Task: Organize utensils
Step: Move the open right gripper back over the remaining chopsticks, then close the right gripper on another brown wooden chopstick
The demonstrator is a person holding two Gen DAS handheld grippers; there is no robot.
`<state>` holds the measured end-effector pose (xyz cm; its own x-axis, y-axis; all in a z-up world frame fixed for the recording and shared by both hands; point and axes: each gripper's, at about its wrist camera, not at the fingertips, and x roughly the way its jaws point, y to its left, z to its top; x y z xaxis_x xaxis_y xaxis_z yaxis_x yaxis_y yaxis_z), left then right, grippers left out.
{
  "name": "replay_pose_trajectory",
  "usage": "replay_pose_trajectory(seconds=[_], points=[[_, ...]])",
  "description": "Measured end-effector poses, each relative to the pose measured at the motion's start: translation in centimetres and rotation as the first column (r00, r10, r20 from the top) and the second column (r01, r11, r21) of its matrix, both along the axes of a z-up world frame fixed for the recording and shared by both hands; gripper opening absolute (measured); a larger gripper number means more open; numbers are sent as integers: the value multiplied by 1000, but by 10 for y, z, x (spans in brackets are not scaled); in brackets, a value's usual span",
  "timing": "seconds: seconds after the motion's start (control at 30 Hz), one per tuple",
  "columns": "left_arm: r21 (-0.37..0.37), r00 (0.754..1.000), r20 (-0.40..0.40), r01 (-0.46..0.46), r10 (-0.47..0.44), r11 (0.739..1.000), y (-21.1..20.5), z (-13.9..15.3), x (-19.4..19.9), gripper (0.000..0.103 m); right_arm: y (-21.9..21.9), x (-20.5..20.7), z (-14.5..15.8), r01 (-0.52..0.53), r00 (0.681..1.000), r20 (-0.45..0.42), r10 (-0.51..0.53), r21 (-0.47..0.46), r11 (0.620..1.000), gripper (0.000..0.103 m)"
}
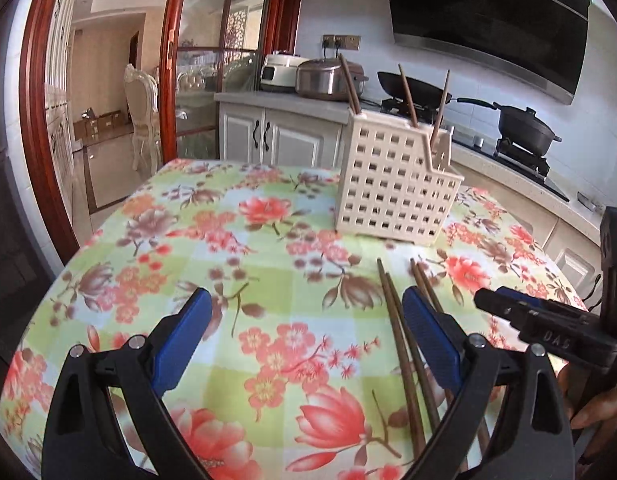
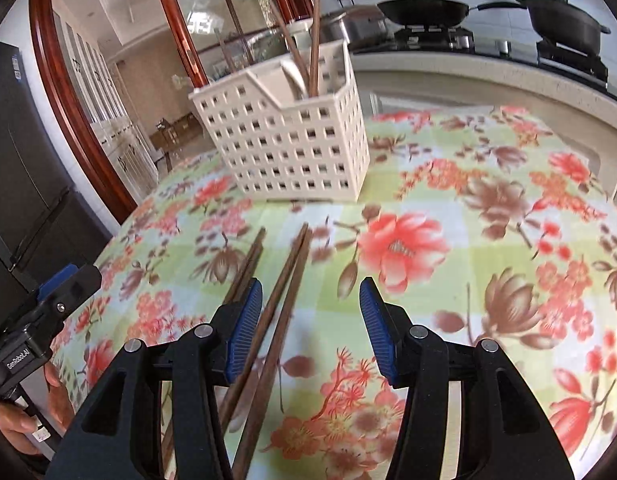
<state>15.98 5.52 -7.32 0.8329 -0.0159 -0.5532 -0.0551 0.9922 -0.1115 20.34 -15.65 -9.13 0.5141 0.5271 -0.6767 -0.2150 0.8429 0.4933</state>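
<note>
A cream perforated utensil holder [image 1: 392, 188] [image 2: 292, 148] stands on the floral tablecloth with three brown chopsticks [image 1: 408, 96] [image 2: 314, 28] upright in it. More brown chopsticks [image 1: 400, 344] [image 2: 280, 308] lie flat on the cloth in front of it, in two pairs. My left gripper [image 1: 306, 300] is open wide above the cloth, and one pair lies just inside its right finger. My right gripper [image 2: 311, 292] is open over the other pair, which lies close to its left finger, with the pads clear of it. Each gripper shows at the edge of the other's view.
The table [image 1: 212, 216] [image 2: 488, 200] has a round edge that drops off at the left and far side. Behind it run a counter [image 1: 292, 100], two cookers [image 1: 328, 76], a stove with two black pans [image 1: 528, 128] [image 2: 564, 20], and a glass door with a red frame [image 1: 176, 80].
</note>
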Motion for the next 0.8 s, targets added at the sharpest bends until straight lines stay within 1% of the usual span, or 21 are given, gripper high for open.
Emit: replay_pose_trajectory(seconds=[0.07, 0.17, 0.3, 0.47, 0.6, 0.67, 0.8], points=[[-6, 1000, -30, 4, -5, 1000, 0, -6, 3, 93, 7, 0, -5, -13, 1000, -24, 13, -16, 1000, 40], [-23, 998, -60, 5, -7, 1000, 1, -15, 4, 93, 16, 1, -10, -30, 999, -45, 28, -42, 999, 35], [-35, 997, -73, 8, -10, 999, 3, -20, 3, 93, 26, 3, -11, -51, 997, -58, 47, -64, 997, 29], [-27, 998, -64, 7, -8, 1000, 3, -20, 1, 93, 37, 10, -13, -59, 996, -76, 51, -104, 993, 25], [-31, 998, -60, 6, -8, 1000, 4, -20, 0, 93, 48, 18, -11, -66, 996, -67, 56, -169, 983, 21], [-31, 998, -58, 4, -6, 1000, 5, -20, -1, 93, 54, 20, -10, -69, 996, -63, 57, -219, 973, 18], [-37, 998, -62, -3, 1, 999, 9, -20, -2, 93, 65, 23, -9, -75, 997, -54, 62, -290, 954, 18]])
